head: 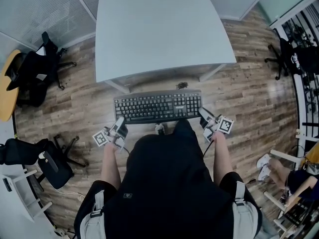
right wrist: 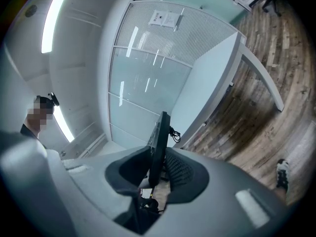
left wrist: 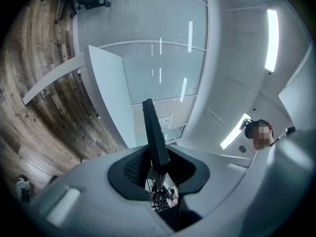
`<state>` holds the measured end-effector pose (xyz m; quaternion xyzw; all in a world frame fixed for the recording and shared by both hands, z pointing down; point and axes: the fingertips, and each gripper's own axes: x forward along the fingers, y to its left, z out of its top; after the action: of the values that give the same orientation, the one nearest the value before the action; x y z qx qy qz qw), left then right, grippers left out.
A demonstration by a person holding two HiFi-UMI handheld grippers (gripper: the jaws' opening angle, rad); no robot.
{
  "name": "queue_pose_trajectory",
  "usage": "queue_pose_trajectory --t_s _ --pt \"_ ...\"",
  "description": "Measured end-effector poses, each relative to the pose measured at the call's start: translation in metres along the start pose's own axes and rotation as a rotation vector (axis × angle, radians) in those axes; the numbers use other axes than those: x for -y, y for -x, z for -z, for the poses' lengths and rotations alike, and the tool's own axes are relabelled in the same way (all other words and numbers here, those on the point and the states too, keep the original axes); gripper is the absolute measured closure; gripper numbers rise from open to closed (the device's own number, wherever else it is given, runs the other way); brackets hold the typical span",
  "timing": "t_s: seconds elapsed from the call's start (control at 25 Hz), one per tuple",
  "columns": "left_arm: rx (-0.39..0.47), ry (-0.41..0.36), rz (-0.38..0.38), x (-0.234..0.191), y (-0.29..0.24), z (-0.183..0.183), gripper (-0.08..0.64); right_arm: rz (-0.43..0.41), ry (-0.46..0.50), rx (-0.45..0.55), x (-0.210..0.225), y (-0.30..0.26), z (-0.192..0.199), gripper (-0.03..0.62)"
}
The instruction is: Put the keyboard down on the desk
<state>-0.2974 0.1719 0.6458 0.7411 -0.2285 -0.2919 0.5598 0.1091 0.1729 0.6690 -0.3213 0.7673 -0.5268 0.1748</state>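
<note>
A black keyboard (head: 158, 106) hangs level in the air in front of the person, just short of the near edge of the white desk (head: 159, 24). My left gripper (head: 117, 124) is shut on its left end and my right gripper (head: 205, 116) is shut on its right end. In the left gripper view the keyboard (left wrist: 155, 135) runs edge-on between the jaws, with the desk (left wrist: 111, 98) beyond it. The right gripper view shows the same keyboard (right wrist: 159, 144) pinched between the dark pads, and the desk (right wrist: 210, 83) ahead.
Wooden floor (head: 249, 98) surrounds the desk. Black office chairs (head: 35, 73) stand at the left, another (head: 50, 158) lower left. A round wooden table edge (head: 6, 91) is at far left. A seated person's legs and shoes (head: 264, 166) are at the right, beside a dark chair (head: 286, 56).
</note>
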Motion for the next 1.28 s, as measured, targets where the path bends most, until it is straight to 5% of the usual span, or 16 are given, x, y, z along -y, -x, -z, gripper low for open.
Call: queue_pose_trajectory --t_s 1.28 --pt "0.176 -0.070 -0.078 -0.007 -0.137 -0.023 0.479 -0.103 -0.013 -0.171 0.065 -0.071 -0.174 0.492"
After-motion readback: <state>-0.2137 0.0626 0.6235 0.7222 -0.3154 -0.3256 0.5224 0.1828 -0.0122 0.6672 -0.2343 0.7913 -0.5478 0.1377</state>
